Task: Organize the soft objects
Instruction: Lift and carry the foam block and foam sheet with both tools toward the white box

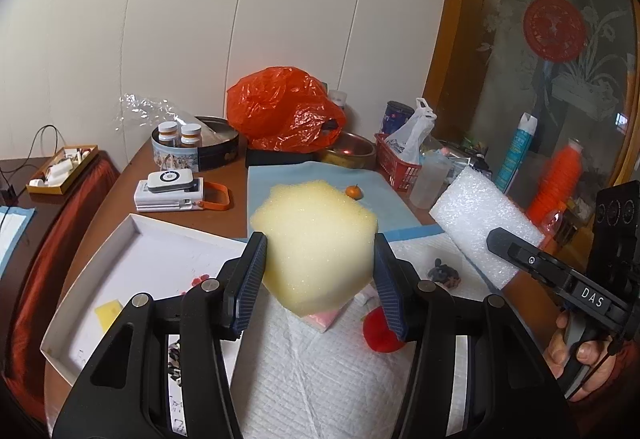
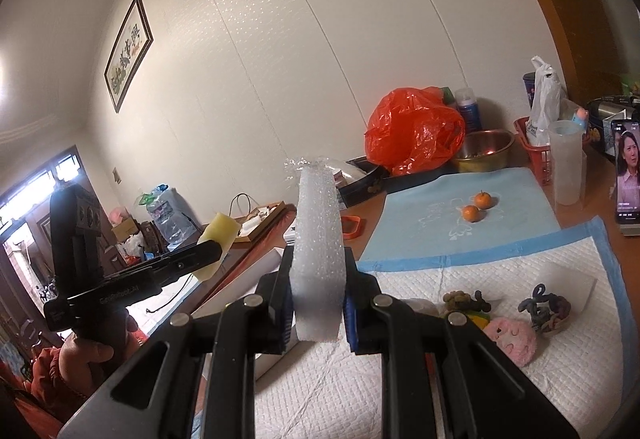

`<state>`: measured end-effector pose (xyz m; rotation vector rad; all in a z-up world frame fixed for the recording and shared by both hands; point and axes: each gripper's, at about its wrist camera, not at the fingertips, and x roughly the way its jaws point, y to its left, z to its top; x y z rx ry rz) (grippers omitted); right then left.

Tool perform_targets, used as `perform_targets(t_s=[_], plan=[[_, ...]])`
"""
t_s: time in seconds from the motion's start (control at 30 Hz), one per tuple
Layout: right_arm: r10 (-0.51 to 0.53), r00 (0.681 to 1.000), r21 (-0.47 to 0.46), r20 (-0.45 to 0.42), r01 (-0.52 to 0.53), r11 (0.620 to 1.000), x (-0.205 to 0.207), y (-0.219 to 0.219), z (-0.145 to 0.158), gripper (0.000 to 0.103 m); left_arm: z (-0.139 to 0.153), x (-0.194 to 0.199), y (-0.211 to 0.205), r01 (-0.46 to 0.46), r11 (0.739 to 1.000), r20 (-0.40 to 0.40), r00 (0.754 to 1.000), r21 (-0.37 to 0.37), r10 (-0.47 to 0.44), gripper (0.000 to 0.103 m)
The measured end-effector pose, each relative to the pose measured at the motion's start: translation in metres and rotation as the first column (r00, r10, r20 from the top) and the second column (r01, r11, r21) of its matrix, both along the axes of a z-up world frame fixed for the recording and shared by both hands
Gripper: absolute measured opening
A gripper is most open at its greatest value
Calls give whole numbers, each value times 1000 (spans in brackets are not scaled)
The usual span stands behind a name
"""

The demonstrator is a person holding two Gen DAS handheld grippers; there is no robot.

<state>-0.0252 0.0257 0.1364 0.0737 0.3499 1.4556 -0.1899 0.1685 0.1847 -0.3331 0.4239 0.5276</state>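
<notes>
Sponge: yellow, in left gripper, jaws partway closed on its sides, pads pressing in; held in air over white pad, near box.
Foam block: white, upright in right gripper, jaws squeezed tight on it; also airborne, right of sponge.
Risk 1: sponge gripped near its low edge only, could squirt out if squeezed more or swung fast.
Risk 2: foam block sticks out far past pads; a bump on the other gripper may lever it loose.
Risk 3: both grippers close together, may clash heading for same spot.
Box: white, shallow, near left; holds yellow card, few small red bits, mostly bare. Prob. the drop spot.
Red basket: far right; white plastic bag in it.
Metal bowl: far, by orange bag; contents unclear.
Round tin: far left; two jars w/ white lids inside.
Still on pad: pink plush, dark hair ties.
</notes>
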Motion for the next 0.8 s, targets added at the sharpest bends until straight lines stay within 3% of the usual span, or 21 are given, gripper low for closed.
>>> perform_targets(t_s=[0.8], plan=[[48, 999, -24, 8, -48, 999, -16, 24, -4, 19, -2, -37, 20, -77, 997, 18, 997, -13, 77, 52]])
